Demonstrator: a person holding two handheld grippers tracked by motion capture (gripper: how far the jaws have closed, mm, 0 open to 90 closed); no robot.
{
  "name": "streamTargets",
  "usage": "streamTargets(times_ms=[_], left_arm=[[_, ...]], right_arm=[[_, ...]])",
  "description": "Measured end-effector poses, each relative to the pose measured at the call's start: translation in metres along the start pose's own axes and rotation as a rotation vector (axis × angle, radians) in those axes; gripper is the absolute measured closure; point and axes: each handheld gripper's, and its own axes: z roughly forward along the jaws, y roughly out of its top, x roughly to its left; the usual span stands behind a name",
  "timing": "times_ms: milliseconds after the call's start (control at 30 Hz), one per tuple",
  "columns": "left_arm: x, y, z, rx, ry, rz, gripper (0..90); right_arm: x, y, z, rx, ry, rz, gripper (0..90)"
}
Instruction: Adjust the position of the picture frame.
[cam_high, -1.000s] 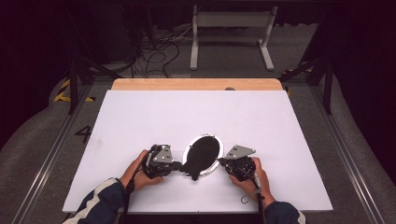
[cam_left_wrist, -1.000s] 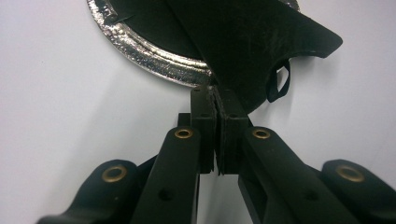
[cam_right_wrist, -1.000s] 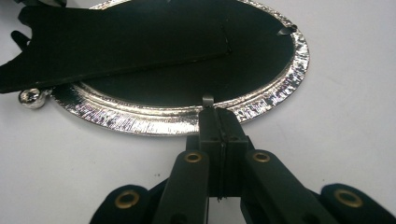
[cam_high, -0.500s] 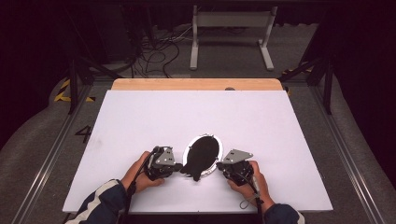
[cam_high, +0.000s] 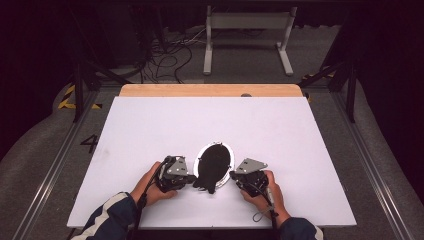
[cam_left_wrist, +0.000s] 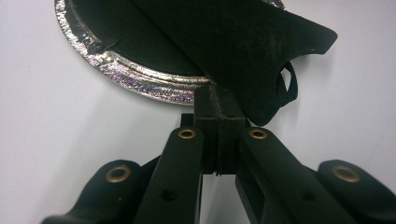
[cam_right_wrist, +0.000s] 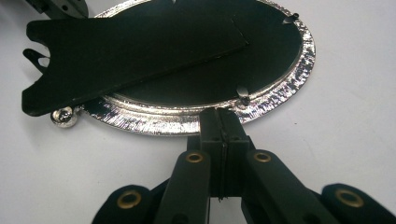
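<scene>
Black-jawed left tool (cam_left_wrist: 218, 112): jaws clenched flat together, tips at the near rim of the oval frame (cam_left_wrist: 140, 77), just where the black stand flap (cam_left_wrist: 243, 46) crosses that rim; whether the tips pinch the flap or merely touch it cannot be told. Held in the person's left hand (cam_high: 150, 184), at the frame's left side in the high view.

Right tool (cam_right_wrist: 223, 123): jaws likewise clenched, nothing visible between them, tips touching or just beside the silver rim of the frame (cam_right_wrist: 196, 119). Held in the right hand (cam_high: 267, 192), at the frame's right side.

Oval frame (cam_high: 215, 162): silver hammered rim, black back panel facing up, small metal tabs along its inner edge. Lies flat between the two tools.

Stand flap (cam_right_wrist: 126, 51): black board, hinged across the frame's back, its notched end overhanging the frame's rim. A small silver ball foot (cam_right_wrist: 63, 116) sits under that end.

Bench (cam_high: 210, 120): white sheet under the frame, with a bare wooden strip along the far edge.
</scene>
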Motion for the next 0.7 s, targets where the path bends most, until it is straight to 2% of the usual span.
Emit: streamTargets(times_ms=[33, 200, 267, 500, 600, 700], left_arm=[[0.000, 0.000, 0.001, -0.001, 0.000, 0.001, 89.6], [-0.005, 0.004, 0.003, 0.007, 0.049, 0.038, 89.6], [-0.005, 0.006, 0.004, 0.012, 0.056, 0.048, 89.7], [-0.002, 0.009, 0.007, 0.003, 0.055, 0.035, 89.7], [-0.004, 0.010, 0.008, 0.008, 0.061, 0.034, 89.7], [-0.004, 0.010, 0.008, 0.005, 0.061, 0.036, 89.6]], right_arm=[[0.000, 0.000, 0.000, -0.001, 0.000, 0.005, 90.0], [-0.004, 0.003, 0.003, 0.004, -0.022, 0.014, 90.0], [-0.006, 0.004, 0.005, 0.002, -0.045, 0.010, 90.0], [-0.018, 0.007, 0.010, 0.003, -0.078, 0.047, 90.0], [-0.018, 0.006, 0.010, 0.004, -0.073, 0.048, 90.0], [-0.015, 0.005, 0.006, 0.008, -0.034, 0.038, 90.0]])
